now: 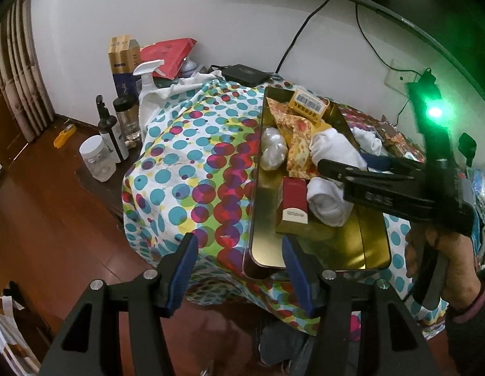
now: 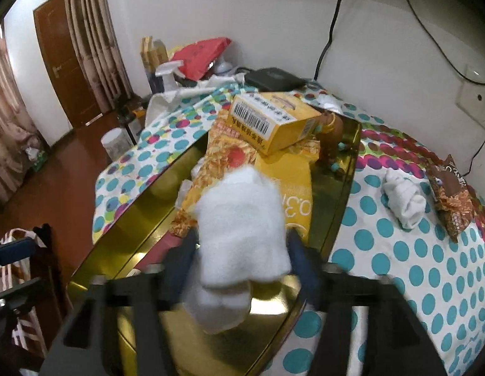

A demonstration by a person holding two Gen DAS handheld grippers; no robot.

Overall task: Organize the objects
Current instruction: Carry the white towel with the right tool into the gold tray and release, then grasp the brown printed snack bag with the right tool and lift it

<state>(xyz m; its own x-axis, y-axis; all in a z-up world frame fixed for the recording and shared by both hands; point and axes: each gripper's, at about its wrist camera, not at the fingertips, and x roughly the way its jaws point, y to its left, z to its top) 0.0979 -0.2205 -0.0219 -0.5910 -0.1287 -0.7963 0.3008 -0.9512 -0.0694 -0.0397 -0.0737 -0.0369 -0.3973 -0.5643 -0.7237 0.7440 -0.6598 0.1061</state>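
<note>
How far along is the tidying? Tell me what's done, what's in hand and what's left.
Done: the yellow box, red box and snack packets lie in the gold tin. In hand: the right claw stands open over the tin with a white sock roll between its jaws; the left claw is open and empty. Left: a second sock roll and a brown packet lie on the dotted cloth.

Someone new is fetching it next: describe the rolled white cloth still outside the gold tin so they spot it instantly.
Start at the polka-dot tablecloth and the gold tin on it. Right of the tin, on bare cloth, lies a rolled white cloth beside a brown snack packet. Unlike the other white rolls, it lies outside the tin.
</note>
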